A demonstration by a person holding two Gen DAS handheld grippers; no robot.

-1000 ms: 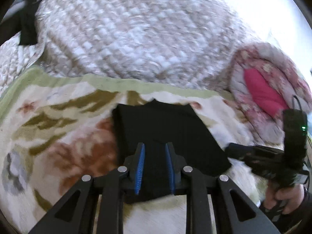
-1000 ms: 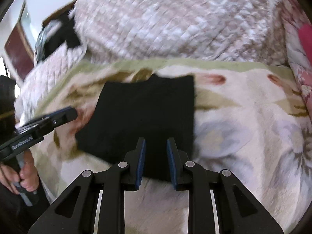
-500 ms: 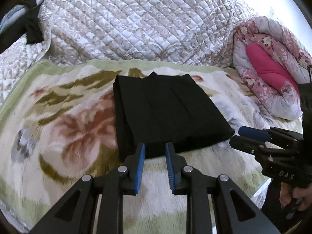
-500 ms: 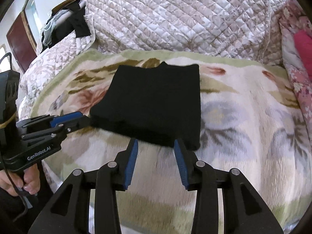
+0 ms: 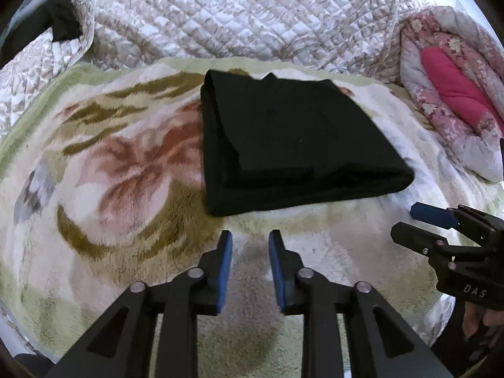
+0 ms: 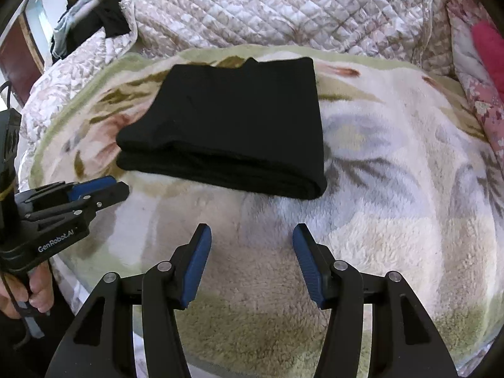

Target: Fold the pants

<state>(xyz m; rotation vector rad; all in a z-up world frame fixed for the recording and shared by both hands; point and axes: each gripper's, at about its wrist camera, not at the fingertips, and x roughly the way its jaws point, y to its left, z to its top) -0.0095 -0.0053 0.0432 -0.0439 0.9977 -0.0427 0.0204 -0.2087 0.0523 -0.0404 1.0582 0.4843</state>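
Pants [image 5: 293, 145] lie folded into a thick, soft black stack just ahead of both hand-held grippers, untouched. We judge the fold done, so we should back away level, snagging nothing. Left hand-held gripper [image 5: 249, 264] is opening, narrow and empty; right hand-held gripper [image 6: 252, 261] is opening wide, empty. Beneath: plush floral blanket [image 5: 110, 173]; beyond: quilt [image 5: 252, 15].

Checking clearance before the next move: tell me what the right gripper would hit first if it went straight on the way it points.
Probably the floral fleece blanket: the right gripper, jaws opening with nothing between them, points down at bare fleece short of the folded black pants. Depth is hard to judge; a shallower path would meet the pants' near edge.
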